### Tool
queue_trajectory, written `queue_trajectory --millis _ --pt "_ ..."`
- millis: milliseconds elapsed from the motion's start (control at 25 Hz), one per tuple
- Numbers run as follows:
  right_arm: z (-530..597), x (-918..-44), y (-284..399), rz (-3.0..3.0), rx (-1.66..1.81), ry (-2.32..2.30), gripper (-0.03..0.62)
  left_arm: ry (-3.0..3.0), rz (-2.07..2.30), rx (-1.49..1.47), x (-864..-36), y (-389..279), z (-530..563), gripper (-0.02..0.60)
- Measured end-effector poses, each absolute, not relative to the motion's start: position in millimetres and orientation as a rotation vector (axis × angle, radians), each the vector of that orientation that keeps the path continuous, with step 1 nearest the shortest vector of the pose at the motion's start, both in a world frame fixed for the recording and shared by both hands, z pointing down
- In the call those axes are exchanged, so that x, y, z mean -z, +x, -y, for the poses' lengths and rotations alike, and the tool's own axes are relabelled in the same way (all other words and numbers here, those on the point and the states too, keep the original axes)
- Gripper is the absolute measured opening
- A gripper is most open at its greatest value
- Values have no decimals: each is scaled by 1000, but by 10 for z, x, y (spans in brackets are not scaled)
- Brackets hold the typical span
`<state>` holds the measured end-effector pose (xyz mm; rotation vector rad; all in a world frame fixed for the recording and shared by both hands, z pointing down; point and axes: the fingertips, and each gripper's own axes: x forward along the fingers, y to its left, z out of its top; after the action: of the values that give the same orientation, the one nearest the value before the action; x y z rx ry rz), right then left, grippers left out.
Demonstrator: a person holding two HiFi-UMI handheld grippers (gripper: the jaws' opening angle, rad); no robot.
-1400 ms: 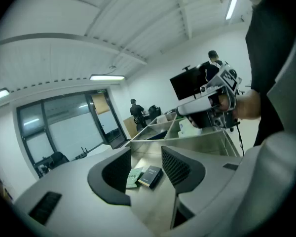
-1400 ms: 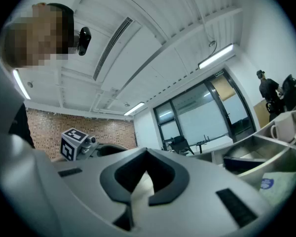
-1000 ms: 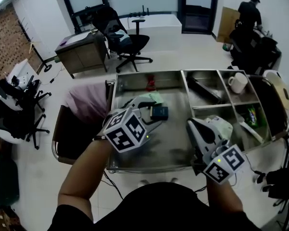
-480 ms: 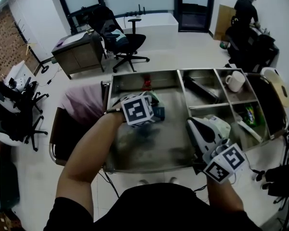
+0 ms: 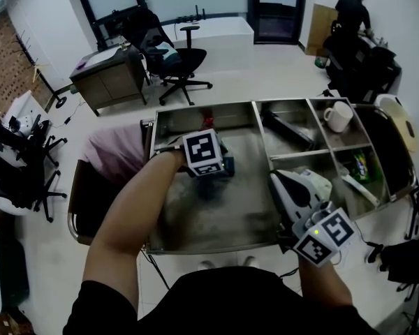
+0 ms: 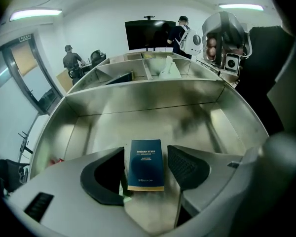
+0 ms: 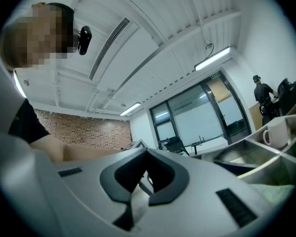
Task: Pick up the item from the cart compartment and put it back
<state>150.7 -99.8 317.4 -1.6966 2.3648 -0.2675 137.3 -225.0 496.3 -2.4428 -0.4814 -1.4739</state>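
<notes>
The left gripper (image 6: 146, 151) points steeply down into the large compartment of the stainless-steel cart (image 6: 153, 110). Its jaws stand wide and have just been opening. The small dark blue box with a gold band along its near end (image 6: 145, 172) lies flat on the steel floor between them. The box's long sides run along the jaws and its printed face is up. The left pad stands just beside the box's left edge. A narrow strip of bare steel shows between the box's right edge and the right pad, and neither pad presses on the box. A pale green scrap (image 6: 122, 195) peeks out at the box's near left corner, just below the left pad. Outside the left jaw, by the compartment's side wall, lies a small red object (image 6: 56, 160), too small to tell what it is.

The right gripper (image 7: 147, 158) is held level above the cart's near right edge, well apart from the left jaws. Its jaws are closed tip to tip with nothing between them. Off to the right of these jaws, a white ceramic mug (image 7: 275, 131) stands in a small far compartment.
</notes>
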Motion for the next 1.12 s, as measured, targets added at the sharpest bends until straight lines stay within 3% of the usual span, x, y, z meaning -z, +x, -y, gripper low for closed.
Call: queue_trajectory --millis 1120 --pt "1020 -3230 1566 -2335 283 -1727 20 -2427 587 1566 -5174 1353 2295 249"
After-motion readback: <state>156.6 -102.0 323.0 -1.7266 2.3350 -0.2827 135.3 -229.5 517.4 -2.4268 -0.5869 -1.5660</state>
